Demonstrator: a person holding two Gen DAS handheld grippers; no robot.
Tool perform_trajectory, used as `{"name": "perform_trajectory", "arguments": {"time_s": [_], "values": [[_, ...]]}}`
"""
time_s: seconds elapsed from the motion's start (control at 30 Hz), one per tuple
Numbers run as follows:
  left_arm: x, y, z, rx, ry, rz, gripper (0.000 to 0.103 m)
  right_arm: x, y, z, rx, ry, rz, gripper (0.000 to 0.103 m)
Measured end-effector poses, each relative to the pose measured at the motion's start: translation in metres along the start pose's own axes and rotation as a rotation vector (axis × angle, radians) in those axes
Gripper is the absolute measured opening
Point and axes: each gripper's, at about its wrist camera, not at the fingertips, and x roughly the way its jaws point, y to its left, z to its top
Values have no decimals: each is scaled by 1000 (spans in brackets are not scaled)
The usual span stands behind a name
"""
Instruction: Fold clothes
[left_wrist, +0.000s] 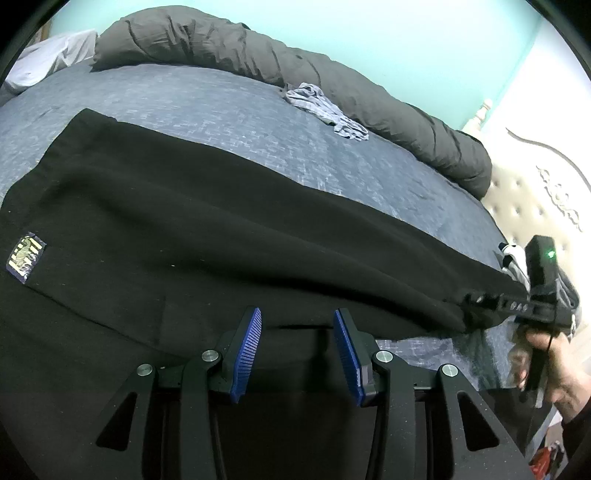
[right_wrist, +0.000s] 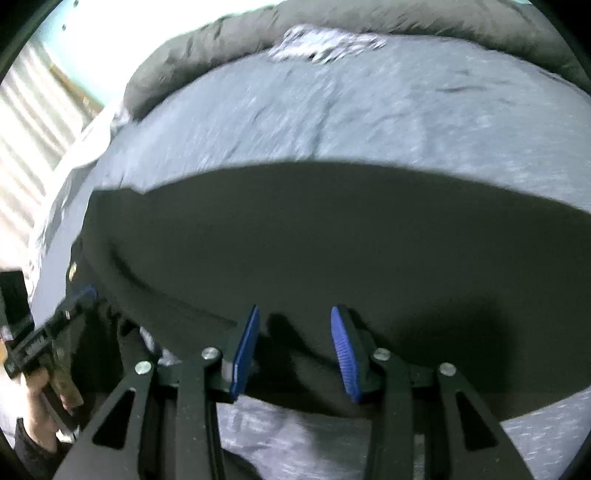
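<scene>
A black garment (left_wrist: 177, 221) is lying spread flat on the bed's blue-grey sheet (left_wrist: 229, 107), its near edge hanging toward the person. A small woven label (left_wrist: 26, 256) is showing near the garment's left end. The left gripper (left_wrist: 297, 347) is hovering with its blue pads parted at the garment's near edge, gripping nothing. The right gripper (right_wrist: 293, 347) is likewise gaping over the garment's other end. A crumpled pale garment (left_wrist: 325, 110) is waiting beyond the black one, beside the grey duvet (left_wrist: 258, 62). No finished fold is showing; both pieces are looking unfolded.
</scene>
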Motion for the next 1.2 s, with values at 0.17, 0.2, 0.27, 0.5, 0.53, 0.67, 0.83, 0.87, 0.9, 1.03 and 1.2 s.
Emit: {"name": "perform_trajectory", "arguments": {"time_s": [0.17, 0.2, 0.27, 0.5, 0.53, 0.67, 0.83, 0.87, 0.9, 1.03, 1.2], "values": [[-6, 8, -1, -10, -6, 0, 45, 14, 24, -19, -117, 77, -19, 40], [-8, 10, 0, -13, -7, -1, 45, 14, 23, -20, -106, 86, -10, 39], [-10, 12, 0, -18, -10, -2, 45, 15, 23, -22, -115, 108, -15, 38], [-19, 23, 1, -37, -24, 1, 45, 2, 21, -10, -85, 45, 1, 38], [-21, 27, 2, -42, -30, 5, 45, -2, 20, -3, -78, 16, -4, 38], [-29, 43, 4, -75, -48, 22, 45, -3, 32, 26, -117, -23, -22, 46], [-39, 63, 9, -122, -77, 42, 45, 17, 70, 62, -215, -30, 0, 53], [-40, 67, 9, -130, -80, 47, 45, 22, 79, 69, -237, -30, 9, 53], [-40, 71, 10, -138, -82, 51, 45, 27, 88, 76, -259, -29, 18, 54], [-43, 89, 9, -164, -90, 80, 45, 48, 127, 98, -349, -23, 56, 55], [-44, 102, 5, -189, -86, 77, 45, 80, 169, 110, -457, 24, 73, 55]]}}
